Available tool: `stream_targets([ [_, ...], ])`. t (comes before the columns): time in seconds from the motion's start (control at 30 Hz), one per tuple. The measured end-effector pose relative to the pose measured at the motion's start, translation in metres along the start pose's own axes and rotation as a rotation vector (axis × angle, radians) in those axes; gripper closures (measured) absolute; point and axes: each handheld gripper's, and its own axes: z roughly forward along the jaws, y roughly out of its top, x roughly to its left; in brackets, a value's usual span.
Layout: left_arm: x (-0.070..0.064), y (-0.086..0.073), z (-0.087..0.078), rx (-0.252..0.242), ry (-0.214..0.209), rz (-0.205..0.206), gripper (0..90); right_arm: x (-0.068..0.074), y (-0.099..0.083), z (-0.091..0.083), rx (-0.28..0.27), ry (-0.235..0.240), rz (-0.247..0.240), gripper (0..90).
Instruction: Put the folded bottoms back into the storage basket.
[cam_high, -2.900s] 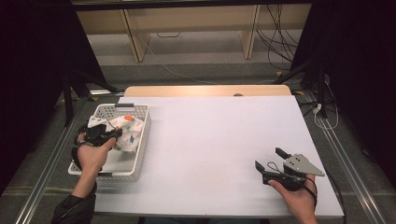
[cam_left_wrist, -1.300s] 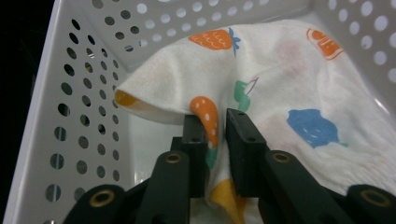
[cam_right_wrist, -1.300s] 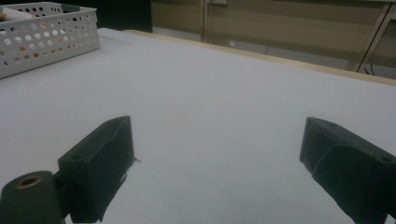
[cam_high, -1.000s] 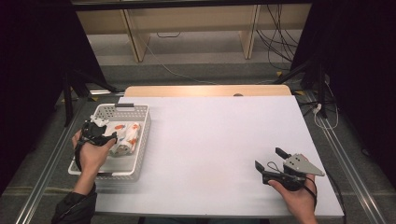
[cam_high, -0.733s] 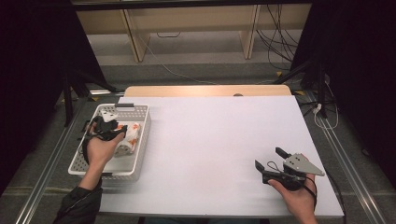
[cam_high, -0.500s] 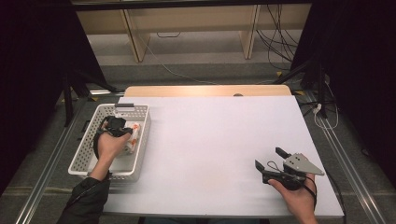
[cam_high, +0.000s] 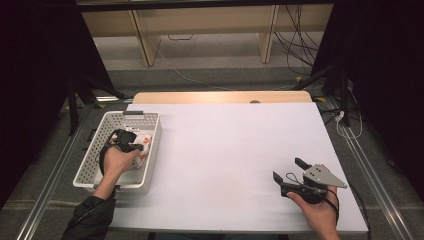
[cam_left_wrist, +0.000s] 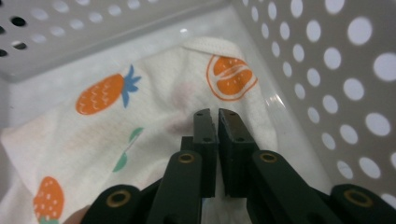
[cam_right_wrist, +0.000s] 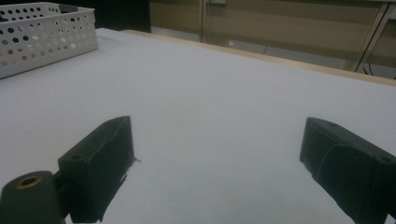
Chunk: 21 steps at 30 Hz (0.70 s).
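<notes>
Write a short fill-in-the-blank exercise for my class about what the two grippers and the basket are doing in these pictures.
1. The fruit-print cloth lies inside the white ____.
2. The left gripper has its jaws nearly ____ above the cloth.
3. The right gripper rests on the table with its jaws ____.
4. The fruits printed on the cloth are mostly ____ in colour.

Missing words: basket; shut; open; orange

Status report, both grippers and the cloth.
Left gripper in the basket, jaws nearly shut over the fruit-print cloth; grip unconfirmed. Right gripper open, resting on the table. No obstruction.
</notes>
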Motion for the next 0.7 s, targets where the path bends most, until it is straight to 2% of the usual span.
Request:
stream_targets([
  [0.1,0.000,0.001,-0.009,-0.063,0.026,-0.009,79.3,-0.001,0.000,0.000,-0.010,0.000,0.006,10.6],
  [0.17,-0.001,0.001,-0.015,-0.105,0.020,-0.020,75.0,-0.001,-0.001,0.001,-0.010,0.001,0.006,10.6],
  [0.23,-0.003,0.000,-0.021,-0.150,0.003,-0.003,69.5,0.000,0.000,-0.001,-0.004,0.001,0.001,10.6],
  [0.47,-0.009,-0.004,-0.045,-0.287,-0.108,-0.027,49.6,0.001,0.000,0.000,-0.023,0.009,0.003,10.6],
  [0.53,-0.014,-0.006,-0.052,-0.311,-0.156,-0.018,41.5,0.000,0.000,0.000,-0.021,0.011,0.002,10.6],
  [0.7,-0.031,-0.012,-0.069,-0.355,-0.223,0.049,26.3,0.000,0.000,-0.001,-0.022,0.012,0.000,10.7],
])
